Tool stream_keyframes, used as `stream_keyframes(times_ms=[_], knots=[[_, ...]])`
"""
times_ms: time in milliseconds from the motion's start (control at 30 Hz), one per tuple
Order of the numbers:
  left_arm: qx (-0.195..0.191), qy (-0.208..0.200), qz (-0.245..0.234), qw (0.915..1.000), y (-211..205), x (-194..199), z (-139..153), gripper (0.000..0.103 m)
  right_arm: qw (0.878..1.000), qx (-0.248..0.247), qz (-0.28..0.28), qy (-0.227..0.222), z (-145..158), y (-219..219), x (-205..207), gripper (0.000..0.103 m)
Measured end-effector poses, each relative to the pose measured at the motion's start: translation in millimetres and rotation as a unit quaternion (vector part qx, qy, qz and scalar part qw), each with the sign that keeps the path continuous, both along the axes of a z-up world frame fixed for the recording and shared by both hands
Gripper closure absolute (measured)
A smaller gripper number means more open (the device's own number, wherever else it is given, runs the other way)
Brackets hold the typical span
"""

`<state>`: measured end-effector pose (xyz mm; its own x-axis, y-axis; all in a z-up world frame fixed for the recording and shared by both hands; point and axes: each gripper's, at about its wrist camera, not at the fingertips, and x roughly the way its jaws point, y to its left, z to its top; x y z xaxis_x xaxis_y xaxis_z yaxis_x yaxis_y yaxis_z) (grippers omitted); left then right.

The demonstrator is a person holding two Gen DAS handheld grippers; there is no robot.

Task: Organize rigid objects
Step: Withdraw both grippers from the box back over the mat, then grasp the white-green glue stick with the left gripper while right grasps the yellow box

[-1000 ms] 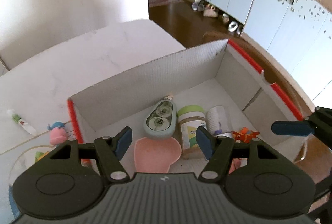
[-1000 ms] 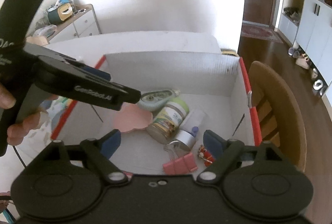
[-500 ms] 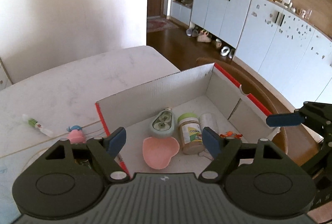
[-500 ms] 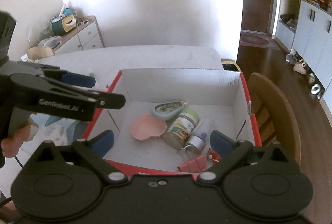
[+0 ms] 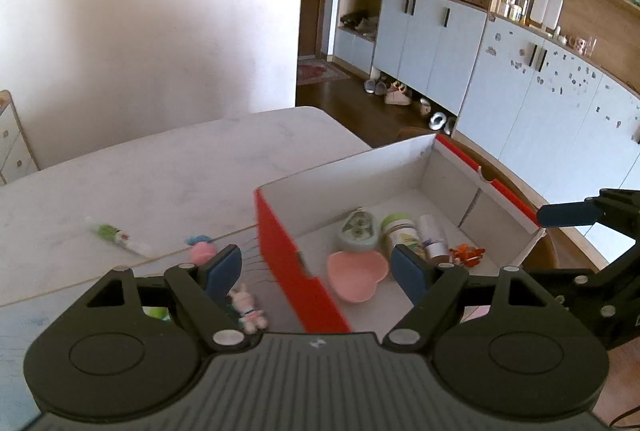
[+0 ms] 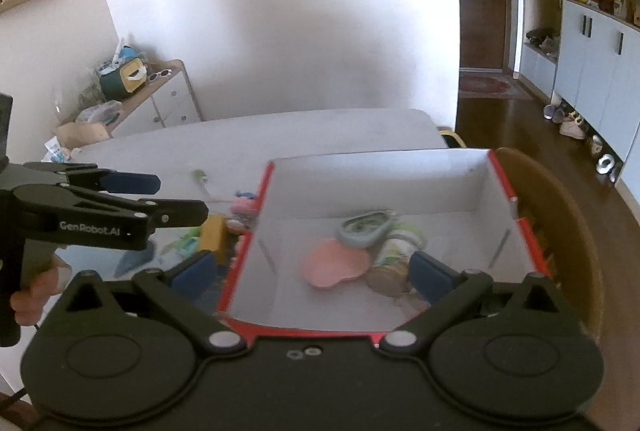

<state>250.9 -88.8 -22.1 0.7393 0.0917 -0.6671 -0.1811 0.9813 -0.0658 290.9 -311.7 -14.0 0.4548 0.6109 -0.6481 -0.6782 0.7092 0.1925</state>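
Note:
A red cardboard box [image 5: 280, 231] with a white inside stands on the table; it also shows in the right wrist view [image 6: 400, 175]. In it lie a pink heart dish [image 5: 357, 273], a grey-green tape dispenser [image 5: 357, 231], a green-lidded jar [image 5: 400, 231], a small white bottle [image 5: 431, 231] and an orange toy [image 5: 466, 254]. My left gripper [image 5: 318, 269] is open and empty, above the box's near left wall. My right gripper [image 6: 310, 275] is open and empty, above the box's near edge. Left of the box lie a pink toy [image 5: 202, 251], a small rabbit figure [image 5: 248, 307] and a tube [image 5: 116, 235].
The white marble table [image 5: 160, 171] stretches left and back. A wooden chair [image 6: 560, 223] stands right of the box. A low cabinet [image 6: 160, 99] with clutter is at the far left wall. Blue cupboards [image 5: 440, 43] line the right wall.
Both grippers have pulled up and back from the box, still open and empty. The left one has shifted left, bringing the toys beside the box into view.

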Motion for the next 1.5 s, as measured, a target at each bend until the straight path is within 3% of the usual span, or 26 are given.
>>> stream_keyframes(times_ms=[400, 733, 933, 1500], knots=[[-0.019, -0.006, 0.019, 0.9996, 86, -40, -8, 0.021, 1.0, 0.005, 0.01, 0.011, -4, 75, -40, 0.0], [-0.015, -0.002, 0.052, 0.9985, 159, -44, -25, 0.021, 0.999, -0.004, 0.029, 0.014, -18, 141, -65, 0.002], [-0.022, 0.02, 0.082, 0.9962, 198, -28, -47, 0.021, 0.999, -0.022, 0.03, 0.007, -29, 174, -67, 0.006], [-0.016, 0.085, 0.139, 0.9865, 255, 55, -112, 0.021, 0.996, -0.089, -0.018, 0.005, -82, 223, -25, 0.038]])
